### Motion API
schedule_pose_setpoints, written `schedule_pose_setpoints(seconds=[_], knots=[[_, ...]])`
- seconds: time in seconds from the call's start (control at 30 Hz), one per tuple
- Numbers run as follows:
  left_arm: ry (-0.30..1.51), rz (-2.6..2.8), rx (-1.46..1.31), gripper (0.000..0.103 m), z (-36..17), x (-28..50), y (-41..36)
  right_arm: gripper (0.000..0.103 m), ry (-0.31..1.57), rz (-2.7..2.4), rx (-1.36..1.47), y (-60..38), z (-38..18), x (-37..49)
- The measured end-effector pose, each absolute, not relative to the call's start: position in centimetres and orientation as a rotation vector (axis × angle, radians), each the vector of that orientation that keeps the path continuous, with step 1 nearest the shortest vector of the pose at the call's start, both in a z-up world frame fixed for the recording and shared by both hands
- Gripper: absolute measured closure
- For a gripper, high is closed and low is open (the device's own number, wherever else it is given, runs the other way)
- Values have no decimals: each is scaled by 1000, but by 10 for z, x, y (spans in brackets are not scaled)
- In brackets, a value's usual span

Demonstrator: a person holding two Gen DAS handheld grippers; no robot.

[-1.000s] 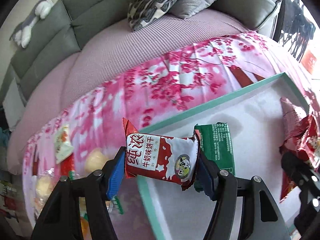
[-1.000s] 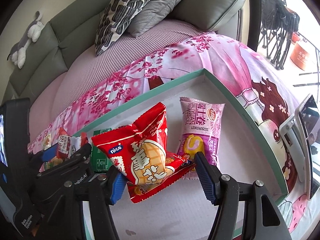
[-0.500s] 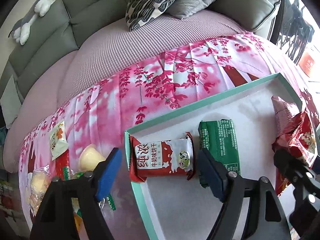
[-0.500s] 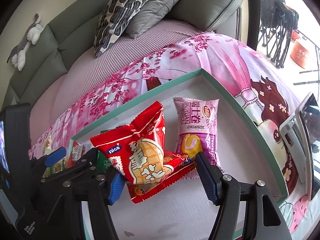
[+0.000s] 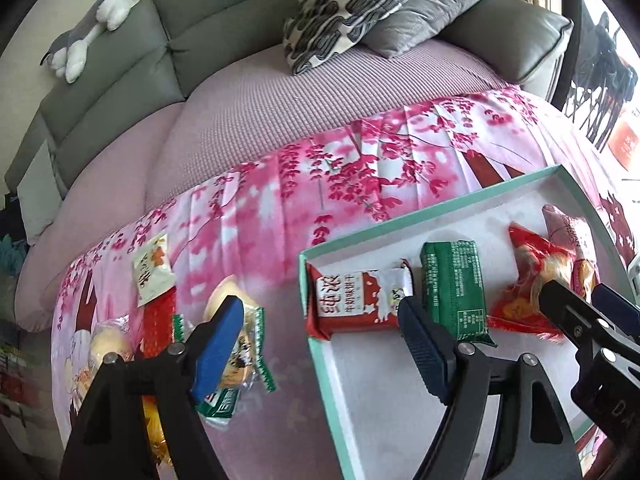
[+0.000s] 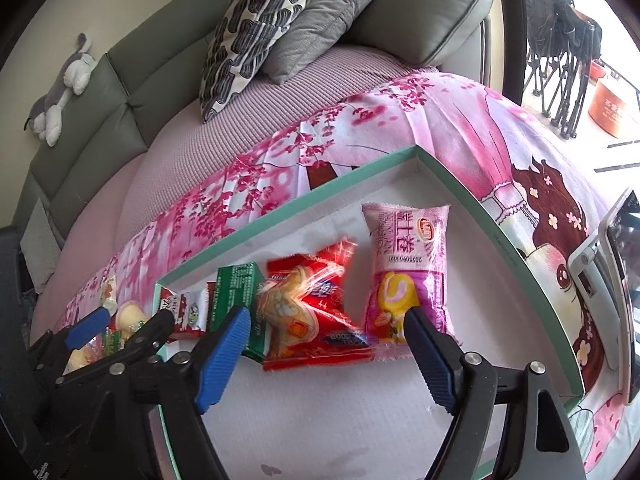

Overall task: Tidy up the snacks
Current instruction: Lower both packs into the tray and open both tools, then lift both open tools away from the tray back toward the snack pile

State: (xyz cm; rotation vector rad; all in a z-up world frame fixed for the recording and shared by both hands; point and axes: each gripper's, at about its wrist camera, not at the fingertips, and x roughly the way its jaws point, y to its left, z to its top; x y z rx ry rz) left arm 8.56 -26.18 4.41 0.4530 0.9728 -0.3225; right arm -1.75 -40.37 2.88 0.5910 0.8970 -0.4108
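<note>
Four snacks lie in the tray (image 6: 472, 196) ahead; my right hand-held gripper (image 6: 326, 354) is opening, empty, my left hand-held gripper (image 5: 320, 344) open, with loose snacks (image 5: 236, 344) below it left.

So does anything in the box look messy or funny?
Mostly neat: four packs lie in a row in the teal box. The red chip bag looks blurred and sits crooked, its edge over the purple pack. The right hand-held gripper is opening around it.
</note>
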Motion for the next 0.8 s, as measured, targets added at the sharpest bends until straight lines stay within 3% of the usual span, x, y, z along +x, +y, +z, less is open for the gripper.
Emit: schedule_pose_setpoints(seconds=[0.07, 0.13, 0.3, 0.8], knots=[[971, -312, 439, 23, 46, 86, -257, 16, 894, -406, 591, -403, 29, -17], [970, -299, 430, 22, 47, 87, -253, 0, 891, -405, 593, -403, 29, -17], [958, -243, 398, 7, 45, 90, -239, 0, 879, -403, 593, -404, 29, -17], [967, -187, 321, 6, 45, 94, -214, 0, 917, -401, 551, -399, 28, -14]])
